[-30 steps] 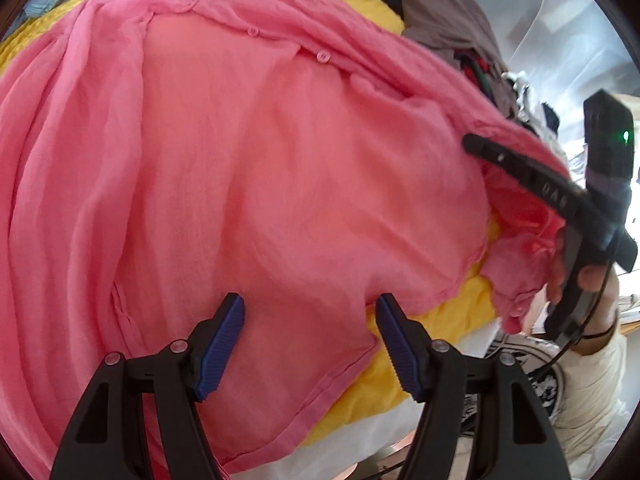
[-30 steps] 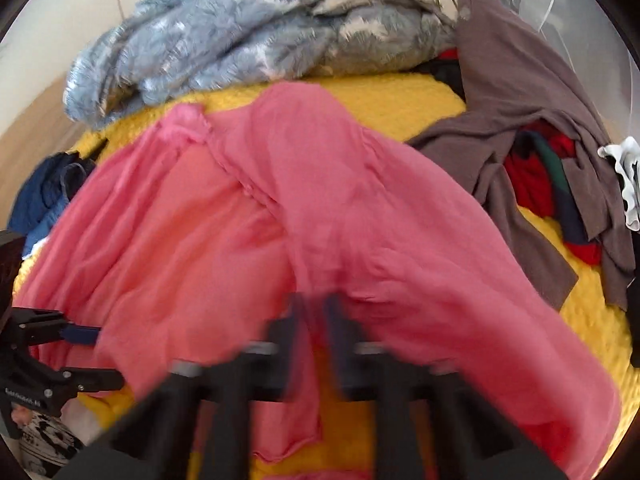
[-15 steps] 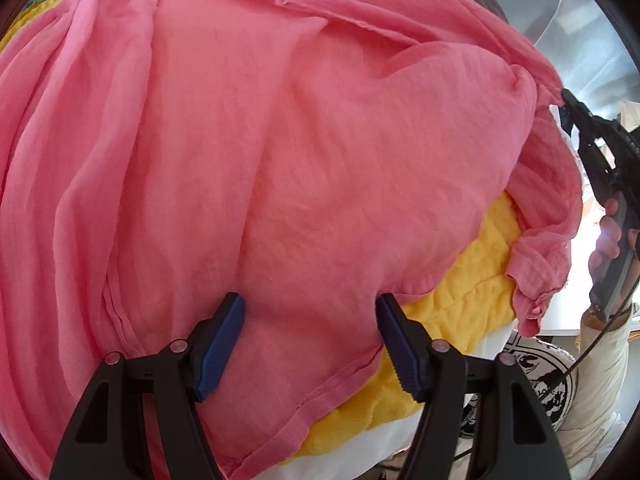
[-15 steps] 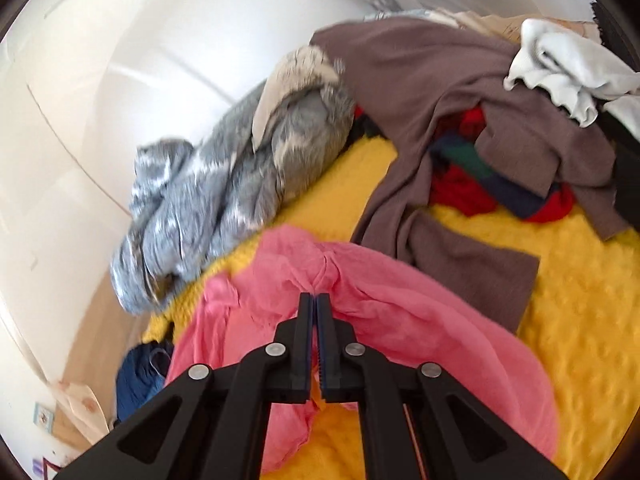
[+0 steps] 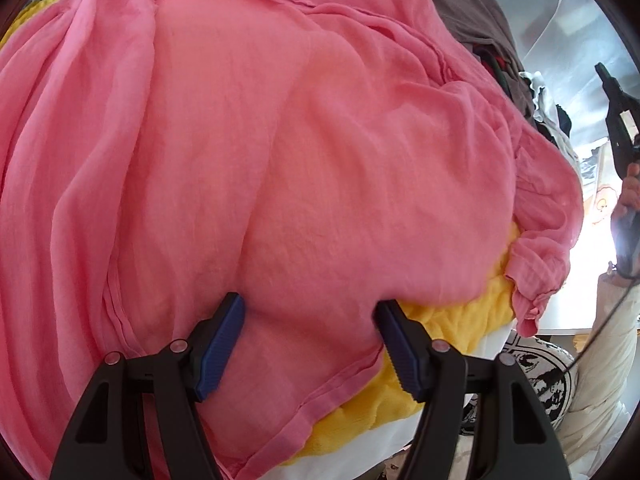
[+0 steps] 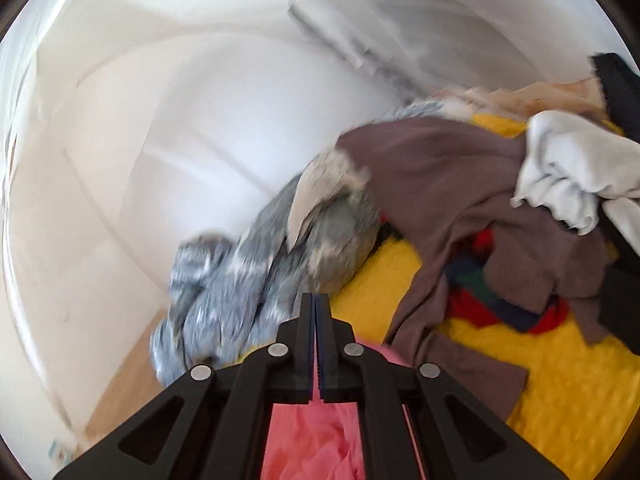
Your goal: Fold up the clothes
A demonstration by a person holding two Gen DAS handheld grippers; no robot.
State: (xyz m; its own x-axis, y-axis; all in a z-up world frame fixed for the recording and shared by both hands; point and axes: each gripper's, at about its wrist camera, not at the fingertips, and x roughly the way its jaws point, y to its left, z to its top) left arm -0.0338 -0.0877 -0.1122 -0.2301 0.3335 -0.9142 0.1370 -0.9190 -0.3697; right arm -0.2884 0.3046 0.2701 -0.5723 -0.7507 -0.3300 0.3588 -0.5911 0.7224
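Observation:
A pink thin shirt (image 5: pixel 280 152) lies spread over a yellow blanket (image 5: pixel 452 320) on the bed. My left gripper (image 5: pixel 310 328) is open, its blue-padded jaws hovering over the shirt's lower hem. My right gripper (image 6: pixel 315 312) has its jaws closed together and points up toward the wall. Pink cloth (image 6: pixel 316 440) shows just below and behind its jaws; I cannot see whether any is pinched. In the left wrist view the right gripper (image 5: pixel 618 120) is raised at the far right, apart from the shirt's sleeve (image 5: pixel 536 264).
A grey patterned garment (image 6: pixel 256 280), a brown garment (image 6: pixel 460 184), a red and dark one (image 6: pixel 500 296) and a white one (image 6: pixel 568 176) are piled at the bed's far side. A white wall (image 6: pixel 180 140) stands behind. The bed's near edge (image 5: pixel 492 340) is at lower right.
My right gripper has lifted up and away from the shirt and tilted toward the wall. The sleeve now lies dropped on the blanket. My left gripper stays open over the hem.

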